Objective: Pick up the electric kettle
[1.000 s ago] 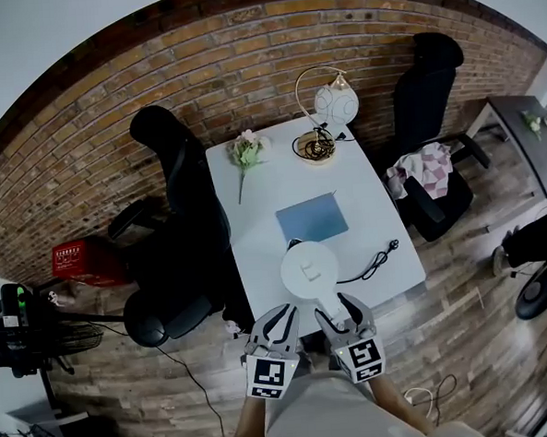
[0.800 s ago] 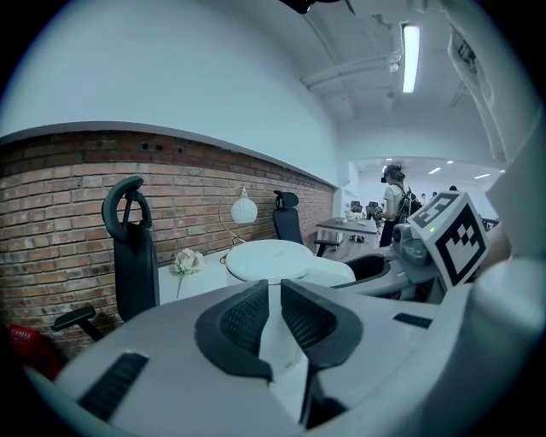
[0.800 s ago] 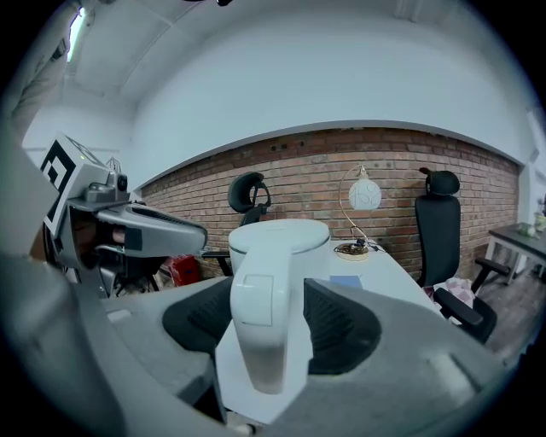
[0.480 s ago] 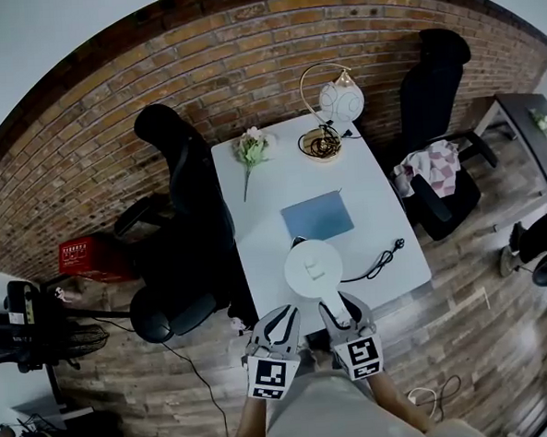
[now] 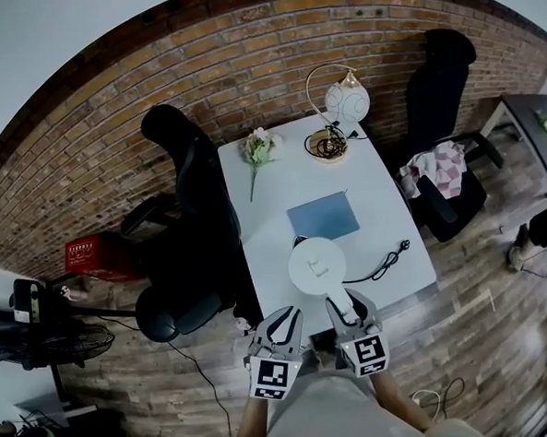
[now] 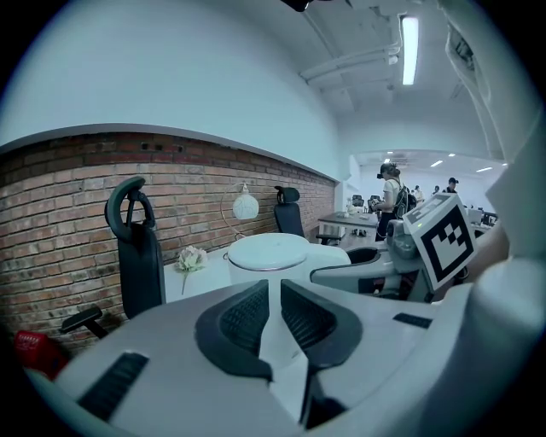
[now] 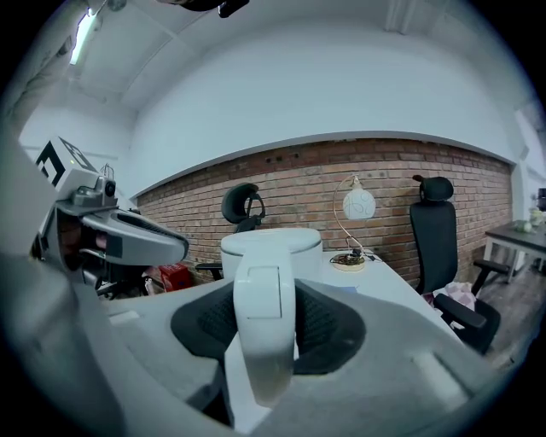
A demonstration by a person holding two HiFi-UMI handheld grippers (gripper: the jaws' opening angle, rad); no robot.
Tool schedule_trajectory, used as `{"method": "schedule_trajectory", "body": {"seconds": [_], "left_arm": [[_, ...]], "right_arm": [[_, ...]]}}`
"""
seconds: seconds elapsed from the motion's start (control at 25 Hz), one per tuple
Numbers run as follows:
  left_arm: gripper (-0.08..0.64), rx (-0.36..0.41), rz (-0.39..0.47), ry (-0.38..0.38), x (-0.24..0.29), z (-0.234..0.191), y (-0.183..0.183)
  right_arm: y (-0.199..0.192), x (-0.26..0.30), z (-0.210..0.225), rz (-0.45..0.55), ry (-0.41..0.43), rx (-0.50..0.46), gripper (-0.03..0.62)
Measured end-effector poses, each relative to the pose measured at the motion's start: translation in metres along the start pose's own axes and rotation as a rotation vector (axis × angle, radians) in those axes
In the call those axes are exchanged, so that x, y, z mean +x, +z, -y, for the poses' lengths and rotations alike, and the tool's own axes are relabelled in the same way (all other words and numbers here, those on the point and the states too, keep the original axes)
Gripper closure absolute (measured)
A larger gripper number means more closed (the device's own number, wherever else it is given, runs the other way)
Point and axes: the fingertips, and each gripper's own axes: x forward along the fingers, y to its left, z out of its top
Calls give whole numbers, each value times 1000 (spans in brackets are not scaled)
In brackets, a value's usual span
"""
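White plastic is showing at the near end of the long white table (image 5: 280, 180), where the electric kettle (image 5: 315, 266) is standing with its lid up and its handle (image 7: 263, 299) pointing back toward the person. Whether its bottom is resting on the table or is just clear of it cannot be told.

The right tongs (image 5: 346, 308) are pinching that handle, the dark ribbed pads pressing on it from both sides. The left tongs (image 6: 275, 299) are hovering just beside them off the table's near edge. They are pressed together with nothing between them, and are pointing toward the kettle without touching it.

A black cable (image 5: 383, 260) is lying loose on the table to the right of the kettle. Just beyond the kettle a blue mat (image 5: 324, 217) is lying flat. At the far end a lamp (image 5: 345, 102) with a round white shade is standing on the right and a pale flower (image 5: 258, 149) is lying on the left.

Black office chairs are flanking the table, one on the left (image 5: 194, 199) and one on the right (image 5: 440, 73). The right one is carrying a pink and white cloth (image 5: 437, 168). A red crate (image 5: 96, 256) is sitting on the wooden floor by the brick wall (image 5: 181, 71).
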Motion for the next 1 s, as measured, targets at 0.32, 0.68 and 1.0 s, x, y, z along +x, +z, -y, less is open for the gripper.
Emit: {"method": "schedule_trajectory", "body": {"seconds": [0.32,0.68,1.0], "left_arm": [[518,8,3,1,0,1,-1],[518,6,-2,34,9,-8,-8],[277,-8,-18,-23,72,-12,-47]], "right_arm": [[6,4,6,28,6,-11,437],[27,13,9,107,33,-20,439],[27,13,11,116,45,-7,440]]}}
